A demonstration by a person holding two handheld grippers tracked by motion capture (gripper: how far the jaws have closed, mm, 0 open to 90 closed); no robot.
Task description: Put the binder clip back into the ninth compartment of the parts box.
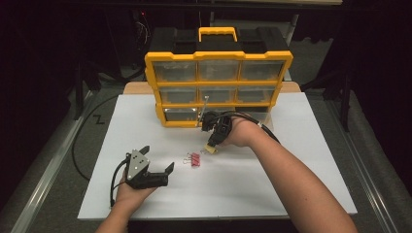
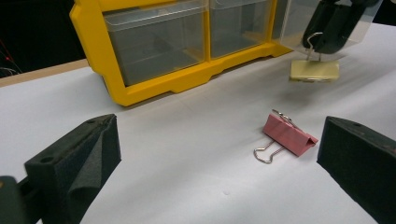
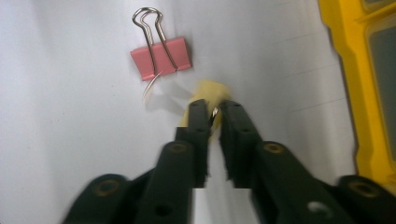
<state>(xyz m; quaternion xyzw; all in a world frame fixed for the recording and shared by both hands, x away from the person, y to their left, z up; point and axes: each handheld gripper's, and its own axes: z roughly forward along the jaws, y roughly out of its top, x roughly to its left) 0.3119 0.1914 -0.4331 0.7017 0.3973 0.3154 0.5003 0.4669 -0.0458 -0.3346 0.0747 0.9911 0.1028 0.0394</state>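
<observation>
Right gripper [image 3: 214, 111] clamps yellow binder clip [image 3: 211, 93], mostly hidden; left gripper [image 2: 217, 154] gapes.

Your right hand-held gripper [image 1: 212, 143] points down, jaws nipped together; your left hand-held gripper [image 1: 158, 158] lies low and level, jaws spread wide, forearm [image 1: 114, 218] straight.

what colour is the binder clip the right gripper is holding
Pale yellow binder clip, hanging by its wire handle from the right gripper; clearest in the left gripper view.
</observation>
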